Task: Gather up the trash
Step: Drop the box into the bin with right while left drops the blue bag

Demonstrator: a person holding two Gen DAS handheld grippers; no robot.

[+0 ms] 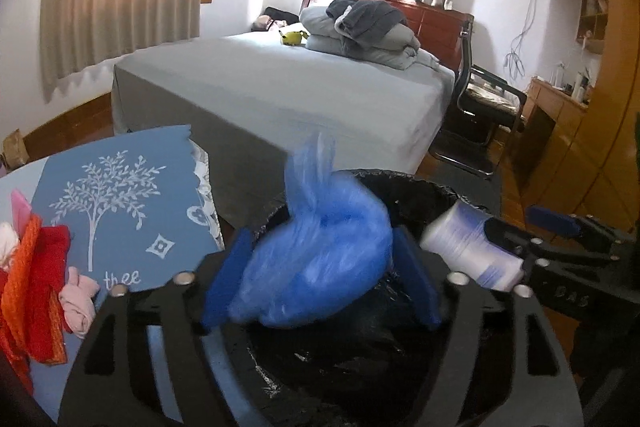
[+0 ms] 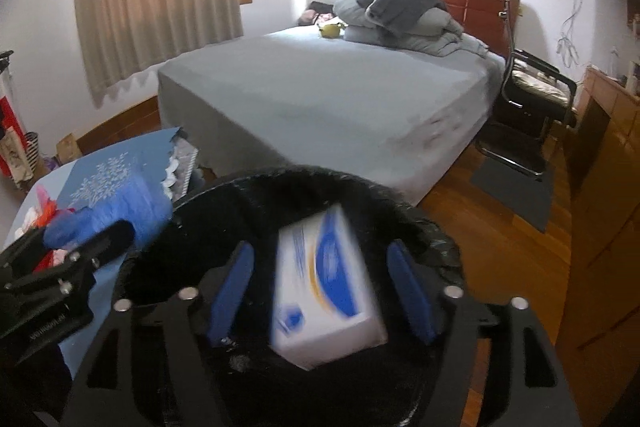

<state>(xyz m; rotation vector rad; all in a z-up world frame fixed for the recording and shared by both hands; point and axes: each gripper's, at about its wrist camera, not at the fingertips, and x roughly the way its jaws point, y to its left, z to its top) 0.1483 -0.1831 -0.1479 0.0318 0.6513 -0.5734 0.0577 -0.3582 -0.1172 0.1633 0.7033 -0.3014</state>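
we are looking at one black-lined bin, sitting directly below and ahead of both grippers, and nothing is showing inside it yet but dark liner. so we are judging the task as partway through: two pieces of trash are over the bin's mouth and neither is lying at the bottom.

the left gripper is standing wide open, and one crumpled blue plastic bag is sitting between its blue pads, smeared by blur; we are guessing it is dropping free, though we cannot tell whether one pad is touching it. the right gripper is spread just as wide, with one white and blue box tilted in the gap, clear of both pads and blurred too, so we are reading it as released and falling toward the liner.

off to the left of the left gripper, one round table with a blue tree-print cloth is carrying what is left to sort: one heap of red and orange fabric and one small pink bundle beside it. whether those are counting as trash we are unable to say.
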